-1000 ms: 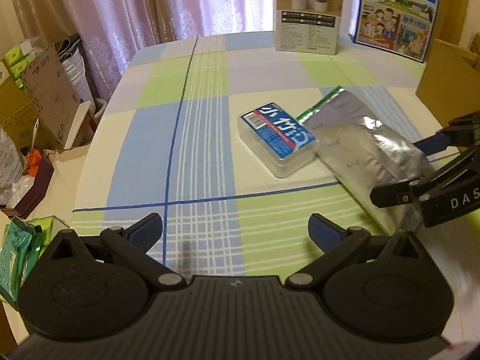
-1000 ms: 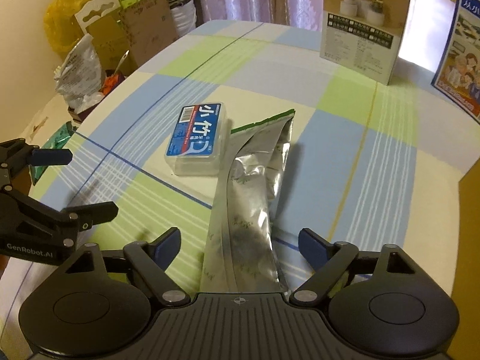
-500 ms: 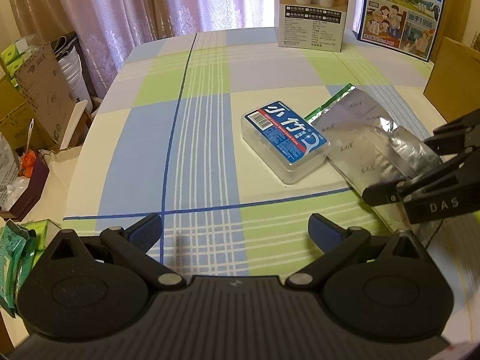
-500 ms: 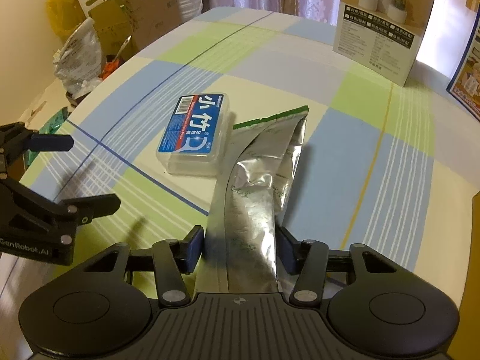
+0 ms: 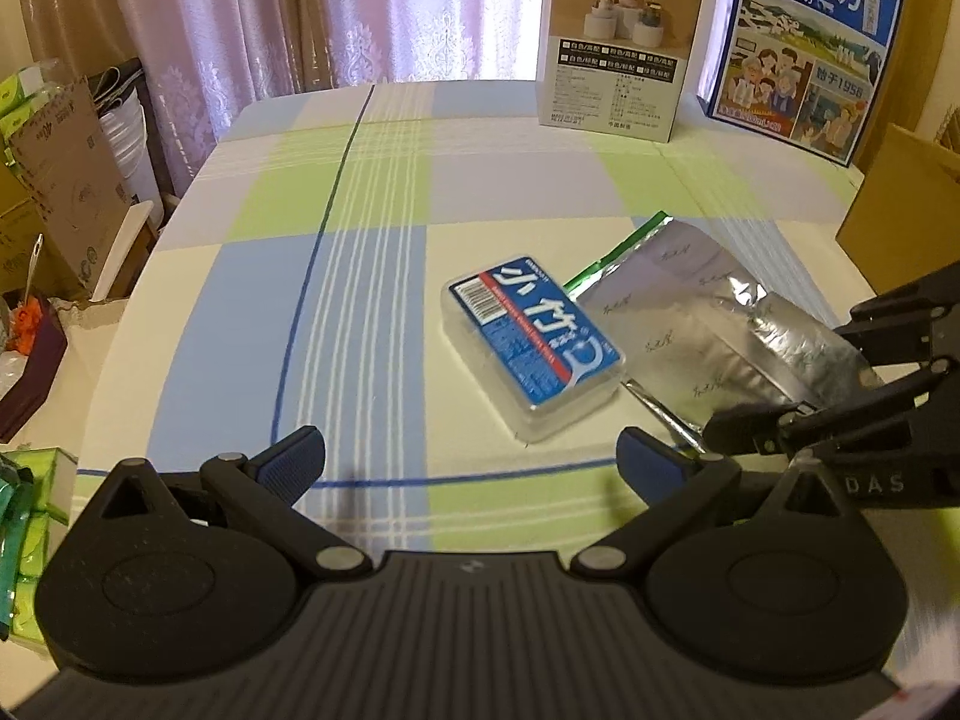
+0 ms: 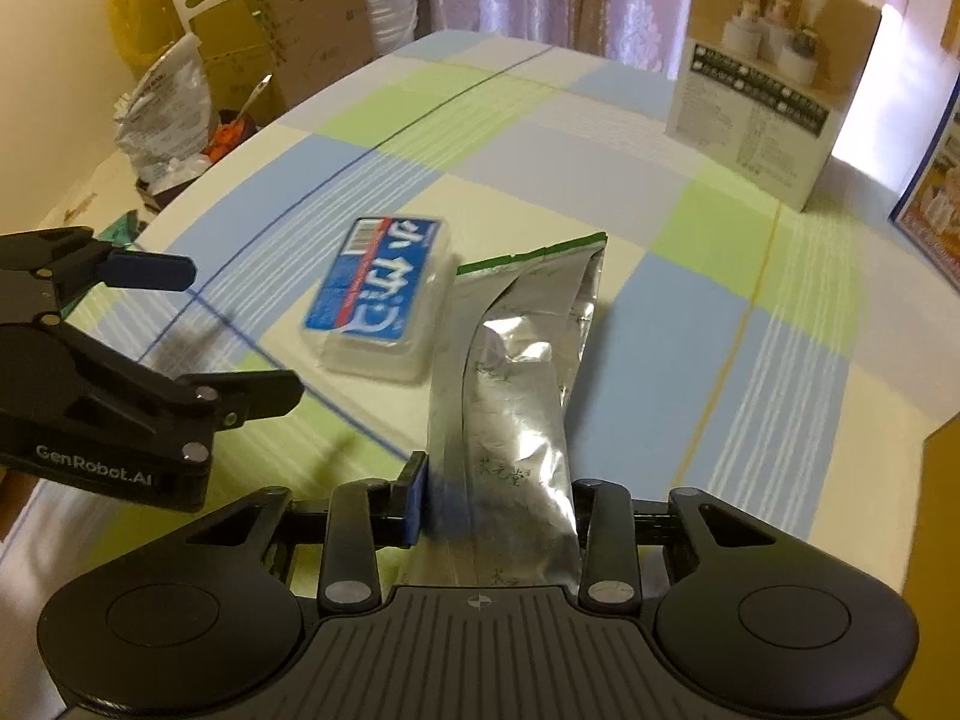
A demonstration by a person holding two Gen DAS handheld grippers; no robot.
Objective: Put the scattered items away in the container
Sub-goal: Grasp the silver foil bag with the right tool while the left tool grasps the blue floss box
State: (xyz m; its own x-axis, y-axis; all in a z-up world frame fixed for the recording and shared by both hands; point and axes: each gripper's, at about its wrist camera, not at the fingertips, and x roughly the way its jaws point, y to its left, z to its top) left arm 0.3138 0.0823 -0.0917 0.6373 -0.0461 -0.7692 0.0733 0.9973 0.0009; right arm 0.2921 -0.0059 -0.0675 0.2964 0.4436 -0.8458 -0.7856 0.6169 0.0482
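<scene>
We have our right tool (image 6: 498, 510) clenched on the near end of the long crinkled silver foil pouch with the green top strip (image 6: 516, 384), its blue pads pressing in from either side while the rest of the pouch runs straight out ahead of the tool over the checked blue, green and cream cloth of the surface (image 6: 690, 324). This one looks light and soft to us: thin foil that creases, probably a bit slick, so a pinch across the narrow end like this is sensible, though we'd expect the far end to droop and swing once it is carried. Just to the left of the pouch, touching or nearly touching its edge, lies the clear plastic box with the blue and red label (image 6: 378, 300); that one reads as stiff and flat, best taken across its short sides. Our left tool (image 5: 471, 456) hangs released, fingers spread wide, low over the cloth with the labelled box ahead and slightly right of it. Off to the right of the right tool a brown cardboard wall (image 6: 942, 540) shows; we judge that may be the container, but can't be sure.
</scene>
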